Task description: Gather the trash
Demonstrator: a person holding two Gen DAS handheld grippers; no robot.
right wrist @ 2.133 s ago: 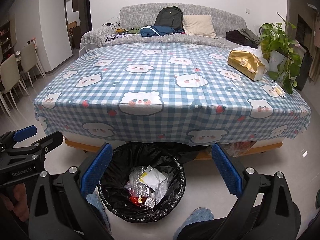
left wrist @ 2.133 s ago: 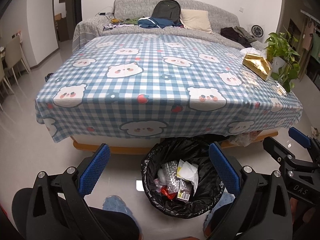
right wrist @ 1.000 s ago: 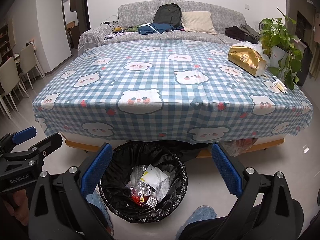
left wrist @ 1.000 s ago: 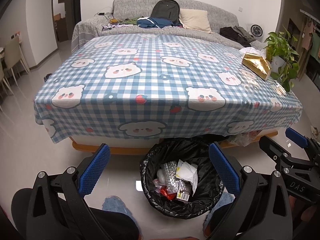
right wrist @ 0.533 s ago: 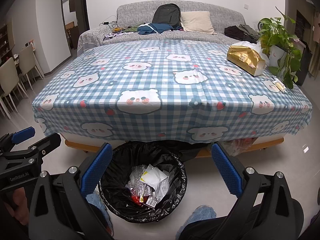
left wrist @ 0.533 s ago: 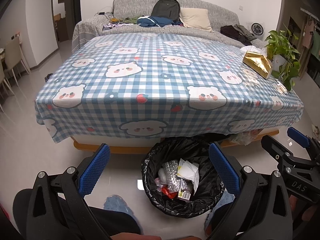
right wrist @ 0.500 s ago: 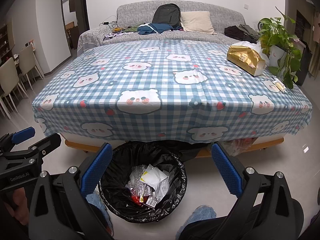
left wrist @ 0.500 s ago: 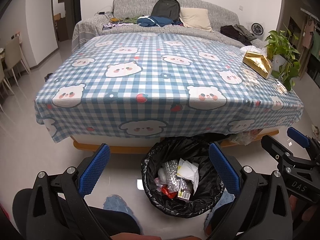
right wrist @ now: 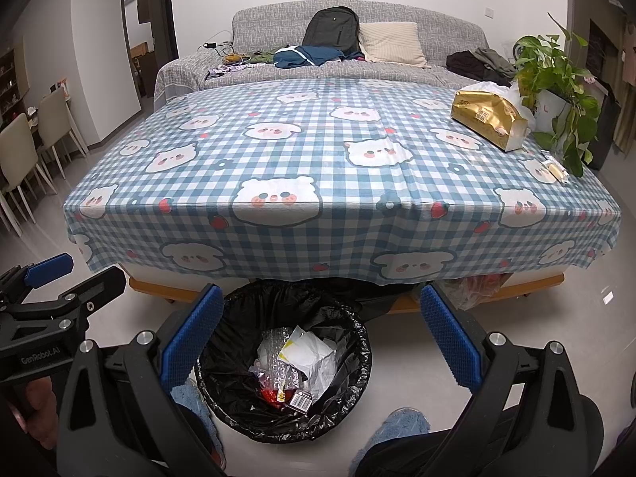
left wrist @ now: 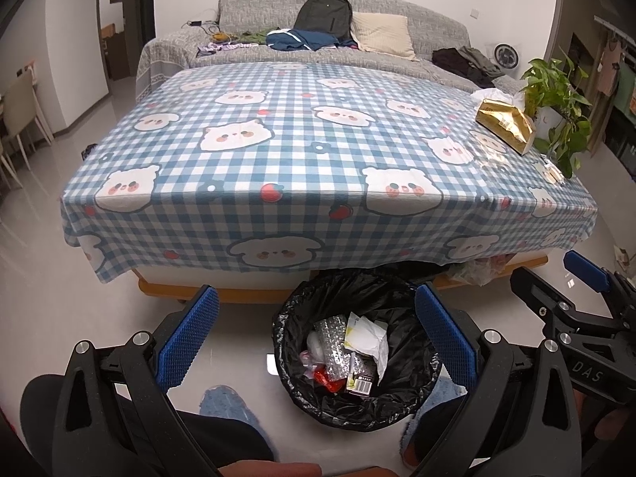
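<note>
My left gripper (left wrist: pixel 316 340) and right gripper (right wrist: pixel 318 340): both jaws spread wide, empty, above black-bagged round bin (right wrist: pixel 238 387) on floor. Crumpled wrappers and paper (right wrist: pixel 302 361) already inside. Blue-checked cloth desk (right wrist: pixel 318 151) looks cleared; small packet (right wrist: pixel 555 169) near right edge maybe left.

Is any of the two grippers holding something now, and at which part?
Nothing is held. The left gripper and the right gripper both stand open and empty above the trash bin.
</note>
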